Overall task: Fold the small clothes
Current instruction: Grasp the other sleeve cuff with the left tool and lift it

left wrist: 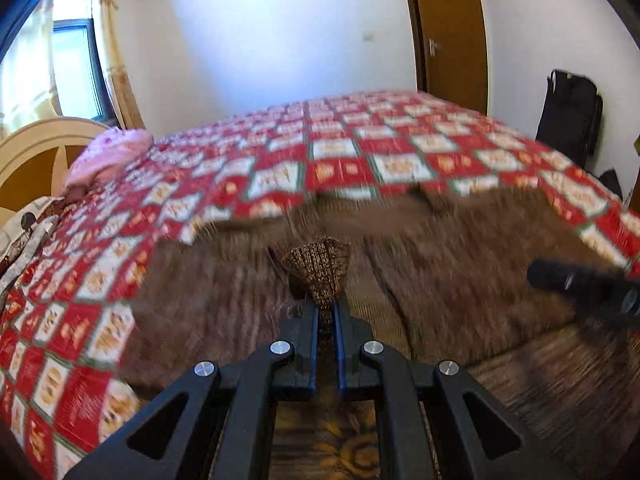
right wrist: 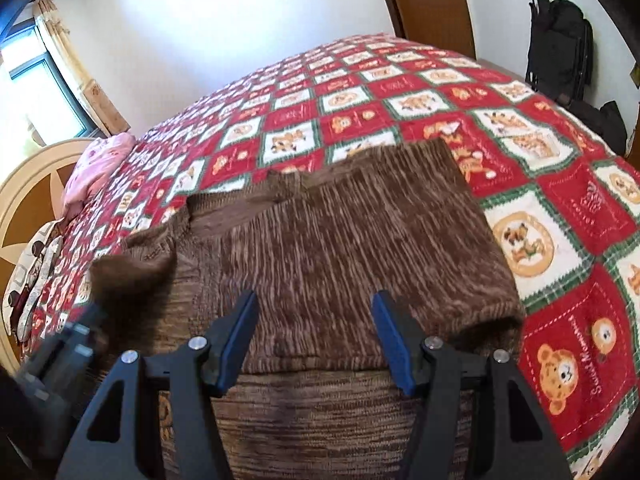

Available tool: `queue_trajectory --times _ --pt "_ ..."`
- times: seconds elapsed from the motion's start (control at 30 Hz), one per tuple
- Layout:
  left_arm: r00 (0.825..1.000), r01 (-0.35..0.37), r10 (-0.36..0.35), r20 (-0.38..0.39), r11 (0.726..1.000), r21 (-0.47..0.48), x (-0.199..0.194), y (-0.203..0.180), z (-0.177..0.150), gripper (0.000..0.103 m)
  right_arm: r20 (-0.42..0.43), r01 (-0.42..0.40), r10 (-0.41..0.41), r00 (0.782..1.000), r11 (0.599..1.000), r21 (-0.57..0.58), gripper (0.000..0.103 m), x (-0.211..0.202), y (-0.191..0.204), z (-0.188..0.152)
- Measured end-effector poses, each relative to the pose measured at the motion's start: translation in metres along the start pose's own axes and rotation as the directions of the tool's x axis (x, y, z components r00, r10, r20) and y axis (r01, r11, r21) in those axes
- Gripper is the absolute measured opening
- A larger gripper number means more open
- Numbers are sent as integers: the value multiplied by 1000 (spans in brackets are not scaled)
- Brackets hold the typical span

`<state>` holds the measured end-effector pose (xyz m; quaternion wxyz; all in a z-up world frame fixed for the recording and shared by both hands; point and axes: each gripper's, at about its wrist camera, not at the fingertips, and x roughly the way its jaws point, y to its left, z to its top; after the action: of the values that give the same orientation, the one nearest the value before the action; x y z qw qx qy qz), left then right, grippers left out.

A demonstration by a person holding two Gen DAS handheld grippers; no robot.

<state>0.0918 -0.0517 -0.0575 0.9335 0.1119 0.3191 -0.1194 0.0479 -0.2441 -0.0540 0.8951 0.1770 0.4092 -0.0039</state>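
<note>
A brown knitted sweater [right wrist: 340, 232] lies spread on the bed, its right part folded flat over the body. My left gripper [left wrist: 326, 312] is shut on a bunched end of the sweater's knit [left wrist: 318, 264], which sticks up between the fingers; the picture around it is motion-blurred. In the right wrist view that left gripper [right wrist: 86, 320] shows blurred at the lower left, with the lifted brown flap [right wrist: 128, 280] above it. My right gripper [right wrist: 316, 304] hovers open over the sweater's near part, nothing between its blue pads [right wrist: 386, 328]. It shows as a dark shape [left wrist: 588, 284] at the right of the left wrist view.
A red, white and green checked bedspread [right wrist: 520, 120] with bear pictures covers the bed. A pink pillow [left wrist: 108, 156] and patterned cloth [left wrist: 24, 236] lie by the cream headboard [left wrist: 36, 152] at the left. A brown door [left wrist: 448, 28] and black bag [left wrist: 568, 108] stand beyond.
</note>
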Motion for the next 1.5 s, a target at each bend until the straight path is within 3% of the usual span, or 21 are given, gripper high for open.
queue_trajectory --times 0.17,0.3,0.4,0.5,0.6,0.83,0.87,0.93,0.97,1.0,1.13,1.33,1.43,1.5 --pt "999 43 -45 -29 997 -68 6 8 -12 7 -15 -52 52 999 998 -20 63 3 8 9" --pt "997 65 -71 -43 989 -135 13 16 -17 7 -51 -140 136 989 986 -92 64 17 40 26" --pt "996 75 -82 -32 983 -167 11 20 -19 7 -107 -187 166 980 955 -231 64 38 83 30" --pt "996 81 -83 -9 980 -181 5 22 -21 6 -211 -290 230 950 900 -325 64 65 126 29" --pt "996 89 -92 -15 985 -151 5 13 -23 6 -281 -341 240 929 850 -401 65 87 158 29" --pt "995 93 -97 -33 991 -94 6 -2 -24 6 -410 -396 199 890 785 -477 69 133 192 28" --pt "994 94 -98 -40 991 -97 7 -2 -24 6 -407 -387 186 894 780 -492 67 134 193 27" --pt "993 96 -103 -58 989 -108 10 -1 -24 7 -380 -361 166 910 768 -529 47 133 194 26" --pt "993 98 -106 -62 989 -113 10 -1 -23 7 -356 -321 129 926 767 -556 27 132 192 27" --pt "992 99 -106 -62 989 -113 10 -1 -23 7 -346 -303 116 931 774 -556 16 132 189 30" --pt "994 82 -88 -68 993 -81 8 -9 -20 7 -324 -380 264 908 845 -376 14 117 155 53" --pt "998 49 -47 -32 997 63 -5 -46 -14 6 -306 -468 397 865 859 -208 13 113 127 67" --pt "997 53 -45 -67 991 126 -4 -64 -16 7 -313 -420 348 884 885 -202 19 127 121 66" --pt "993 94 -83 -85 987 133 -9 -67 -19 8 -297 -353 288 910 915 -196 27 135 112 66"
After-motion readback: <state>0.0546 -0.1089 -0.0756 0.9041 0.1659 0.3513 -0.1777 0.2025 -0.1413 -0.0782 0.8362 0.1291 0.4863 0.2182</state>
